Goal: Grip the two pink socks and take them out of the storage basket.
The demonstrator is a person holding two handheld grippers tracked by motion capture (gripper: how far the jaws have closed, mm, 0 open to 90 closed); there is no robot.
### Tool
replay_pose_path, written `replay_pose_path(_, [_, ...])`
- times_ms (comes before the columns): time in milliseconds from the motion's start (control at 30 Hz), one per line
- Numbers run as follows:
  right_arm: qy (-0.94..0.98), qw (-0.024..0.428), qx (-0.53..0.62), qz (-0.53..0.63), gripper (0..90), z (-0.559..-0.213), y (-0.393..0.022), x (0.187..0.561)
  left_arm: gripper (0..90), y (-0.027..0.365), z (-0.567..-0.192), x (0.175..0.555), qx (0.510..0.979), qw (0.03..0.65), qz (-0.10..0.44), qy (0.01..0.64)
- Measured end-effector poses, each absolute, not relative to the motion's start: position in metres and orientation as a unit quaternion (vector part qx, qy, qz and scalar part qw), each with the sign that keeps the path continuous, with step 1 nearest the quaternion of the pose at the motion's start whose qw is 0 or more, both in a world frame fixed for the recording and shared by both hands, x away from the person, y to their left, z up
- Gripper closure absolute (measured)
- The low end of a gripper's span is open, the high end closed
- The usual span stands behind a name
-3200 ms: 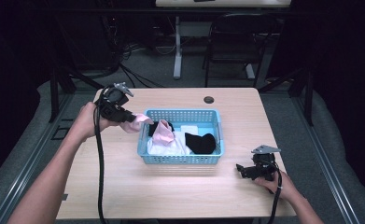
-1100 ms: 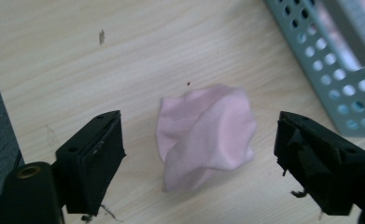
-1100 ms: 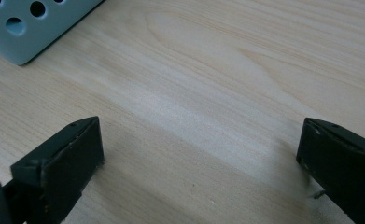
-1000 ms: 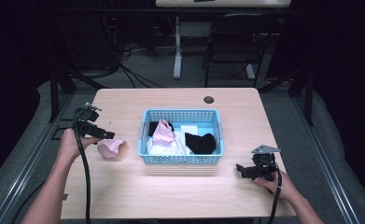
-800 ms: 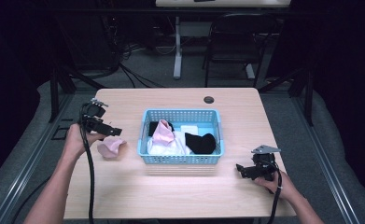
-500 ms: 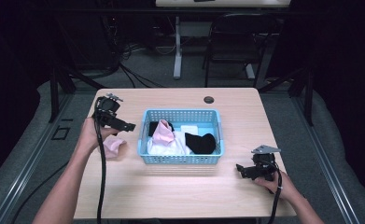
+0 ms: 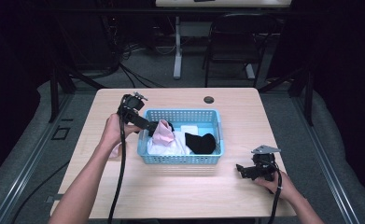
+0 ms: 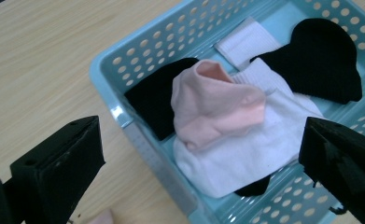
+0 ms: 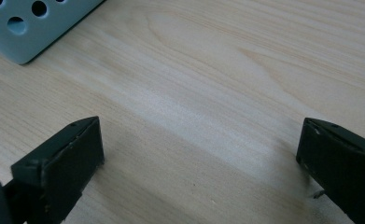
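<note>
Left gripper [image 8: 201,161] hangs over the basket's [image 7: 180,158] left rim, jaws just opened wide, nothing between them. The pink sock [image 8: 213,105] sits inside the basket, atop a white sock [image 8: 245,158]. A careless pinch could grab both. Right gripper [image 9: 199,163] rests on the table right of the basket, jaws apart, empty.

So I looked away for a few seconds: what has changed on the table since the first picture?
The left gripper took a pink sock out of the basket, left it on the table, and returned over the basket, its jaws just opening, empty. The right gripper and the other socks stayed put.
</note>
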State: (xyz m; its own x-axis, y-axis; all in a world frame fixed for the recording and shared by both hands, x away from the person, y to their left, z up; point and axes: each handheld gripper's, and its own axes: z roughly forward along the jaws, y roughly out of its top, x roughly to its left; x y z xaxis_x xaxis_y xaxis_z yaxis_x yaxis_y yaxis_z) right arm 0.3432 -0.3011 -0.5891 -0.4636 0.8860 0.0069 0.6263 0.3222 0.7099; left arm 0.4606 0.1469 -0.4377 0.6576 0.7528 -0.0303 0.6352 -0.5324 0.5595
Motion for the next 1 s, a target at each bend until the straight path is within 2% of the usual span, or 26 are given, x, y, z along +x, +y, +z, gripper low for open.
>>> replay_pose_path(433, [0.789,0.196,0.479,0.331,0.2,-0.589,-0.301,0.343,1.1,0.105,-0.462,0.480,0.880,0.252,0.089,0.394])
replay_pose_path(800, [0.789,0.196,0.479,0.330,0.2,-0.589,-0.301,0.343,3.3,0.092,-0.488,0.500,0.880,0.228,0.073,0.411])
replay_pose_path(933, [0.789,0.196,0.479,0.331,0.2,-0.589,-0.301,0.343,6.2,0.087,-0.493,0.503,0.880,0.224,0.066,0.413])
replay_pose_path(1000, [0.789,0.196,0.479,0.331,0.2,-0.589,-0.301,0.343,10.3,0.084,-0.495,0.503,0.883,0.217,0.066,0.412])
